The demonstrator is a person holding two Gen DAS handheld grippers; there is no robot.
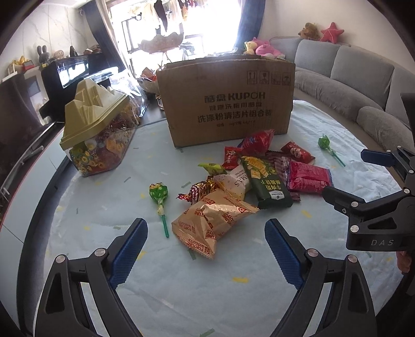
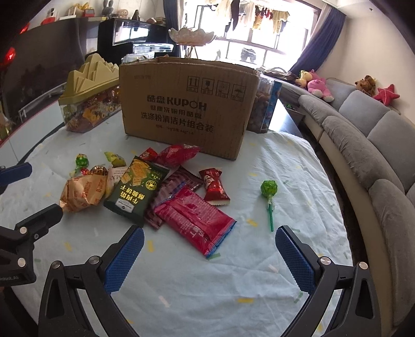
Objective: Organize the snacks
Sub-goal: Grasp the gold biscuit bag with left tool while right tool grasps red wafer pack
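Left wrist cam: left gripper (image 1: 206,247) wide open, nothing in it, w/ the tan biscuit bag (image 1: 211,220) right ahead. Snacks all on the tablecloth (image 1: 109,207) in front of the cardboard box (image 1: 225,103).

Right wrist cam: right gripper (image 2: 208,255) also wide open & empty, red pack (image 2: 197,217) just ahead. Basically nothing sorted yet imo.

Strong daylight from the window (image 1: 207,23) at the back, blown out white there in both views. The surface (image 2: 259,285) is evenly lit, shadows soft and faint. Glare on shiny snack wrappers (image 2: 194,217). Heavy fisheye bending, black vignette in the corners. Left side of the room is dim. Focus sharp centrally, softer at edges.
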